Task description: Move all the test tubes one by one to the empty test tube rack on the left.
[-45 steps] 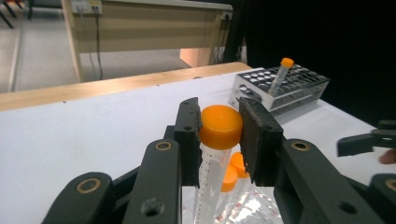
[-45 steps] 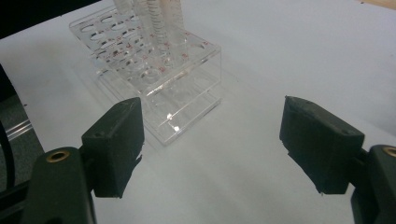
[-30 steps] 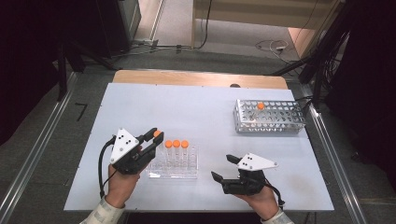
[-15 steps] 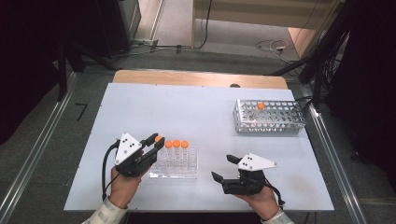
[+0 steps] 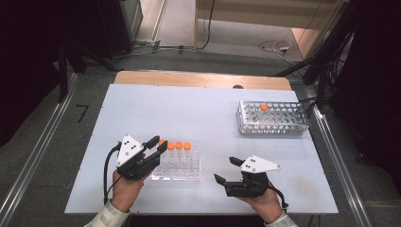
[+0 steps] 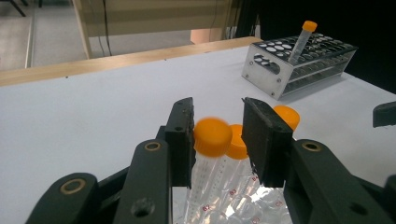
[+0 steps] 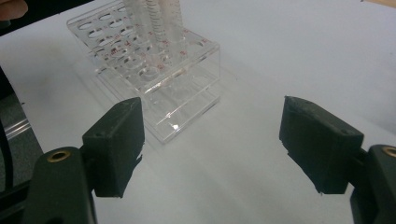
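On the white table, the clear rack holds four orange-capped tubes. The left gripper reaches its leftmost tube; the right gripper rests right of it, jaws apart. A metal rack stands far right.

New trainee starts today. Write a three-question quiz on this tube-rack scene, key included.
1. True or false: the metal rack at the far right of the table holds three orange-capped tubes.
2. Which gripper has an orange-capped tube between its jaws? A) left gripper B) right gripper
3. What sort of rack stands between the two hands, and how many orange caps show above it in the high view?

Key
1. False: one tube stands in it.
2. A. Its jaws have just been opening and the right pad stands off the cap.
3. A clear plastic rack; four caps.
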